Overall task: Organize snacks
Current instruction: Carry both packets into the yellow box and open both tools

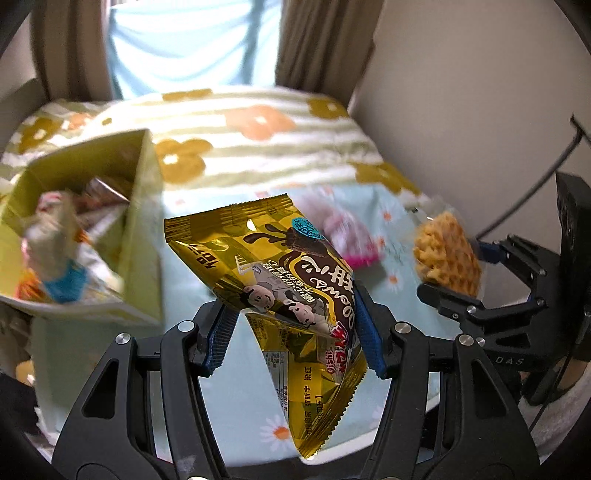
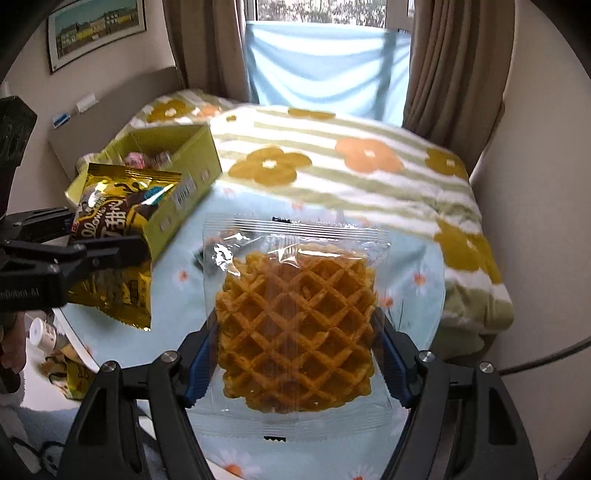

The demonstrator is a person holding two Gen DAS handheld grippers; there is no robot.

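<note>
Gold packet [image 1: 273, 273] and waffle [image 2: 295, 332] gripped — green box [image 1: 144, 221] alongside.

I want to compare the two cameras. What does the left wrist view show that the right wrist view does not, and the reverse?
Only the left wrist view shows a pink snack packet lying on the daisy-print cloth, blurred.

Only the right wrist view shows a framed picture on the wall and the headboard under it.

Both show the left gripper shut on the gold snack bag, the right gripper shut on the wrapped waffle, the green box with snacks inside, the floral blanket and the curtains.
</note>
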